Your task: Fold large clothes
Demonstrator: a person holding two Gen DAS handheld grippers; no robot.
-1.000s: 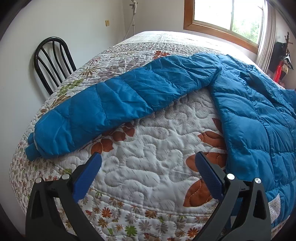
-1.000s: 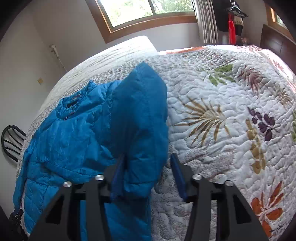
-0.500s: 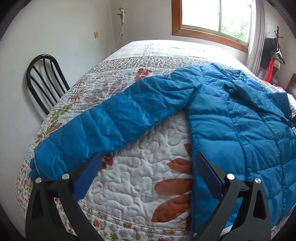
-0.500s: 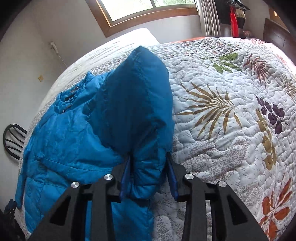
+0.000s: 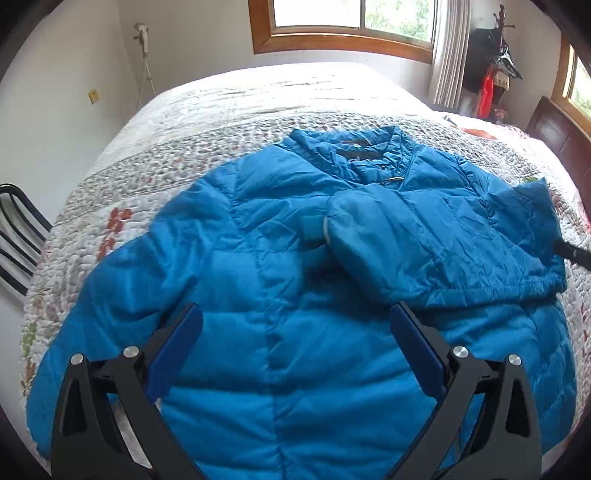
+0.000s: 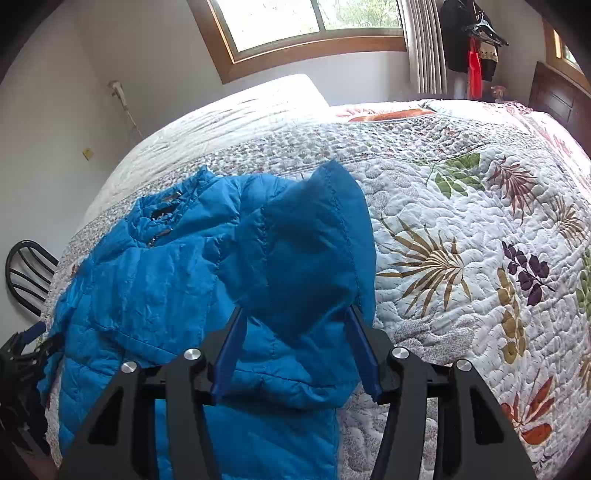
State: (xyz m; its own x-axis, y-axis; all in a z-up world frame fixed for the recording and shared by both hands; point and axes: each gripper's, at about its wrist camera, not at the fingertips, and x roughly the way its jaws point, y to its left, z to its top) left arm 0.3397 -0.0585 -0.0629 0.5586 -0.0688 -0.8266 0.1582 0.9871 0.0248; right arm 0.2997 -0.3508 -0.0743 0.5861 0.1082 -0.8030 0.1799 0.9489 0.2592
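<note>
A blue puffer jacket [image 5: 280,280] lies face up on the quilted bed [image 5: 258,103], collar at the far end. One sleeve [image 5: 424,251] is folded across its chest. My left gripper [image 5: 295,314] hovers open over the jacket's lower front, nothing between its fingers. In the right wrist view the folded sleeve [image 6: 310,251] bulges up at the jacket's [image 6: 147,280] right edge. My right gripper [image 6: 295,310] straddles the fold; its jaws are opening, the fabric lies loose between them, and the pads do not pinch it. The left gripper [image 6: 22,350] shows at the far left edge.
A black chair [image 5: 18,236] stands against the wall left of the bed. The floral quilt [image 6: 480,258] stretches bare to the right of the jacket. A window [image 5: 354,22], a curtain and hanging clothes [image 6: 469,40] lie beyond the bed; a dark headboard [image 6: 557,96] is at the right.
My left gripper has swung right, from the outstretched sleeve to above the jacket's body. The right gripper's jaws have spread off the folded sleeve and lifted slightly.
</note>
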